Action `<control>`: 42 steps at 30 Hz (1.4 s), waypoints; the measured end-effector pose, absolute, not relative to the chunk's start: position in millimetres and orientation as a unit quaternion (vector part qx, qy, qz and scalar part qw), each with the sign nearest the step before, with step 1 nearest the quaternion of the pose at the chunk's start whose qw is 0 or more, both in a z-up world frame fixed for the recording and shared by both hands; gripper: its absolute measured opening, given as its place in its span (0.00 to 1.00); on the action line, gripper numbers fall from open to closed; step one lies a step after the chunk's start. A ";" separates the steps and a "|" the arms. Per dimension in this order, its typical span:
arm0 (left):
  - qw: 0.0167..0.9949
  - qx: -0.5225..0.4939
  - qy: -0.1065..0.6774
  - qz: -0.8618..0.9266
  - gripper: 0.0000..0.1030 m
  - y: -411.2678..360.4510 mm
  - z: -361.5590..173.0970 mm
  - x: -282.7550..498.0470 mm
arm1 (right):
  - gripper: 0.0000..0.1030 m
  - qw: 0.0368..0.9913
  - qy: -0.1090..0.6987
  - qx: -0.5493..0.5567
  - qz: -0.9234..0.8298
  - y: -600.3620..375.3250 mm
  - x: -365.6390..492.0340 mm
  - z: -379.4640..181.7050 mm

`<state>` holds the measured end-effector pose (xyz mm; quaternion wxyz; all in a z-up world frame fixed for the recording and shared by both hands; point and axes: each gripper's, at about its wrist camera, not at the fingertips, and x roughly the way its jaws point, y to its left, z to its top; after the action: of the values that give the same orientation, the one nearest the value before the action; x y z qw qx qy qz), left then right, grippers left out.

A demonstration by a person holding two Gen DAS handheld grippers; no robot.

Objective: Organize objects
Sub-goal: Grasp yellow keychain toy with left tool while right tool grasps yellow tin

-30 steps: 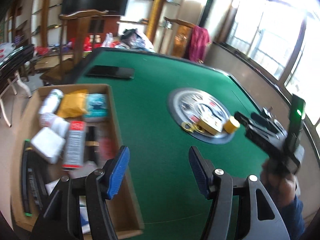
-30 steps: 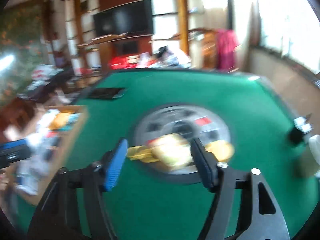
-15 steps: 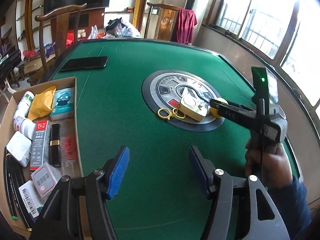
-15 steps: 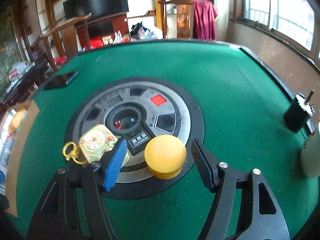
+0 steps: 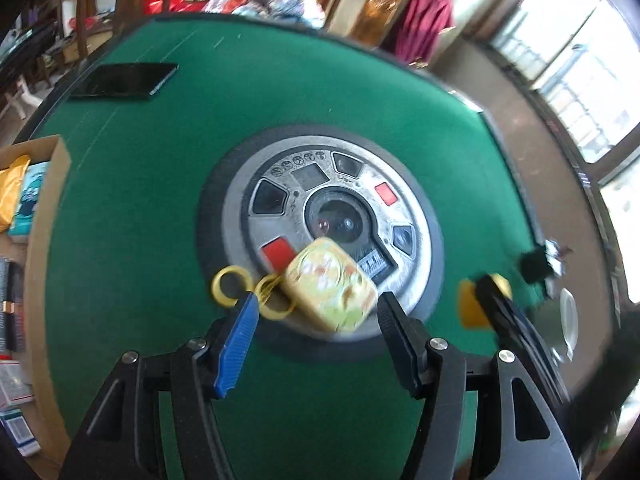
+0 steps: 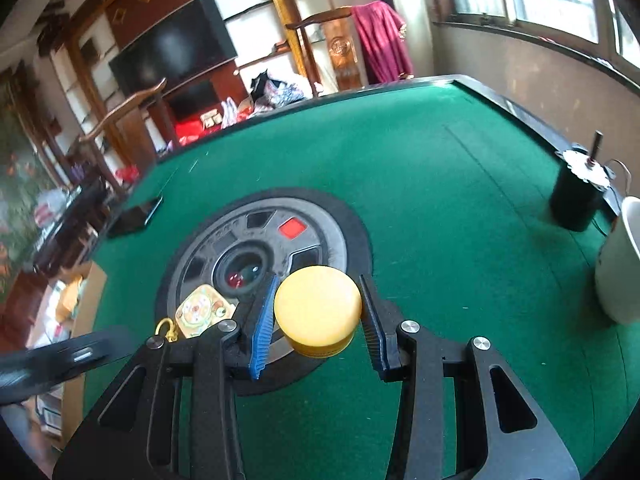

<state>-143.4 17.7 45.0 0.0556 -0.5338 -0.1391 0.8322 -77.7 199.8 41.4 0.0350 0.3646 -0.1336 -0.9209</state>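
Closing in from both sides, the ribbed pads of the right gripper point(image 6: 318, 312) have just been narrowing around a squat yellow puck point(image 6: 317, 311), a smooth round container with a flat matte top and a darker glossy side wall. Its blue left pad lies against the puck's edge and its black right pad meets the other edge, so the jaws look pressed on it. The puck sits at the near rim of the round control panel point(image 6: 320, 240), a worn silvery metal disc with dark wedge-shaped buttons, a red square and a glass dome at its centre, all ringed in black rubber and set into the green felt table point(image 6: 440, 184).

The left gripper point(image 5: 316, 320) stands about half open and holds nothing. Between its fingers, but beyond the pads and untouched, lies a yellow case point(image 5: 331, 288), rounded-square with a floral print, blurred by motion. Gold rings point(image 5: 230, 286) trail from its left corner onto the felt.

At the table's left edge a cardboard box point(image 5: 60, 160) holds packets and cartons. A flat black phone point(image 5: 124, 80) lies on the far felt. On the right stand a black cylinder point(image 6: 576, 200) and a white cup point(image 6: 620, 264).
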 end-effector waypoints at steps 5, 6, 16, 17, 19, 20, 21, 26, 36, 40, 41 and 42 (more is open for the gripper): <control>0.003 -0.534 -0.099 0.840 0.60 47.7 29.5 -166.0 | 0.38 0.016 -0.170 0.346 -0.922 218.4 -72.1 51.2; -0.007 -0.534 -0.084 0.842 0.60 51.9 26.0 -170.1 | 0.38 0.017 -0.174 0.345 -0.922 221.1 -71.8 52.6; 0.043 -0.531 0.035 0.846 0.60 33.2 16.1 -136.6 | 0.38 0.035 -0.188 0.342 -0.920 220.9 -70.2 57.9; 0.050 -0.531 0.044 0.845 0.60 27.3 16.3 -128.4 | 0.38 0.037 -0.187 0.344 -0.920 219.6 -69.7 57.5; 0.063 -0.525 0.049 0.847 0.60 14.3 18.9 -116.5 | 0.38 0.042 -0.185 0.346 -0.919 216.7 -68.6 56.1; 0.068 -0.524 0.049 0.847 0.60 8.1 20.1 -110.5 | 0.38 0.045 -0.184 0.348 -0.918 215.1 -69.0 55.6; 0.071 -0.524 0.045 0.848 0.60 2.1 21.5 -105.2 | 0.38 0.048 -0.184 0.350 -0.917 214.4 -69.4 54.7; 0.067 -0.514 0.035 0.855 0.67 -6.5 21.9 -89.9 | 0.38 0.056 -0.170 0.355 -0.918 203.6 -70.7 52.4; 0.069 -0.471 0.035 0.879 0.46 4.1 6.5 -87.5 | 0.38 0.070 -0.157 0.363 -0.916 194.4 -70.0 47.9; 0.080 -0.465 0.014 0.882 0.46 -7.4 7.0 -89.0 | 0.38 0.086 -0.139 0.365 -0.916 181.0 -67.9 49.5; 0.079 -0.461 0.008 0.884 0.46 -10.4 8.7 -89.1 | 0.38 0.093 -0.134 0.367 -0.916 175.7 -67.3 49.7; 0.077 -0.456 0.004 0.887 0.46 -13.3 10.9 -89.2 | 0.38 0.098 -0.128 0.369 -0.915 170.6 -66.6 49.7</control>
<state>-89.2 -13.3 10.9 0.0771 -0.4560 0.0044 0.8866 -66.6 170.6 49.7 0.0978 0.3687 -0.1283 -0.9155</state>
